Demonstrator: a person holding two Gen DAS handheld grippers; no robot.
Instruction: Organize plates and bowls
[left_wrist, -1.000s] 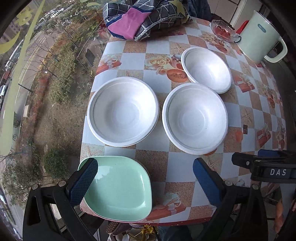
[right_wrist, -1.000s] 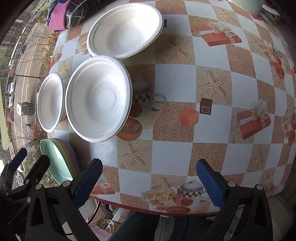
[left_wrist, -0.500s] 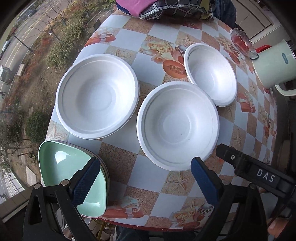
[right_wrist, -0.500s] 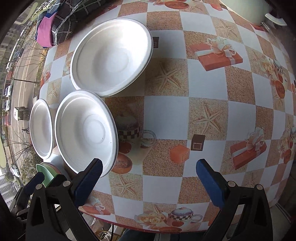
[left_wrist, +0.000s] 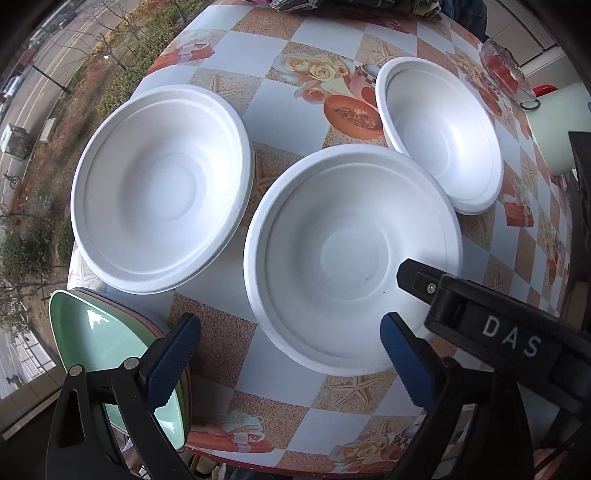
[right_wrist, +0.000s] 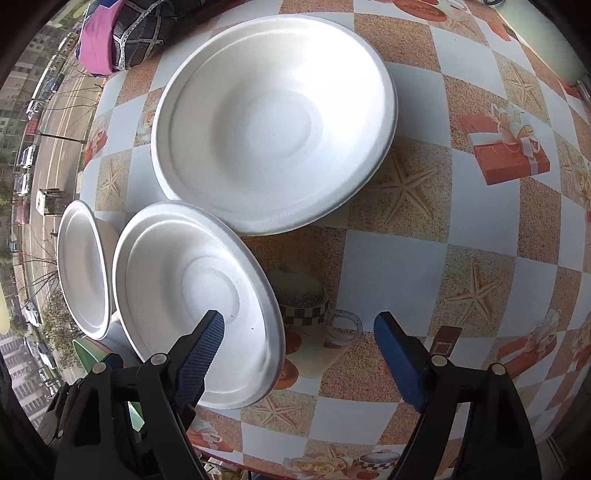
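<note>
Three white foam bowls stand on the checkered table. In the left wrist view: a left bowl (left_wrist: 159, 188), a middle bowl (left_wrist: 347, 258) and a smaller far-right bowl (left_wrist: 439, 133). A green plate (left_wrist: 99, 343) tops a stack at the table's near left corner. My left gripper (left_wrist: 288, 362) is open, just before the middle bowl's near rim. My right gripper (right_wrist: 299, 350) is open; its left finger hangs over the middle bowl (right_wrist: 195, 295), its right finger over the table beside it. The right gripper's body shows in the left wrist view (left_wrist: 491, 325) over that bowl's right rim.
A folded patterned cloth (right_wrist: 122, 33) lies at the far table edge. A pale green jug (left_wrist: 561, 129) and a glass dish (left_wrist: 506, 74) stand at the far right. The table edge runs close below both grippers. The street lies far below on the left.
Both grippers have moved forward and in toward the middle bowl. The right gripper's left finger now hangs over that bowl's rim. Both stay open.
</note>
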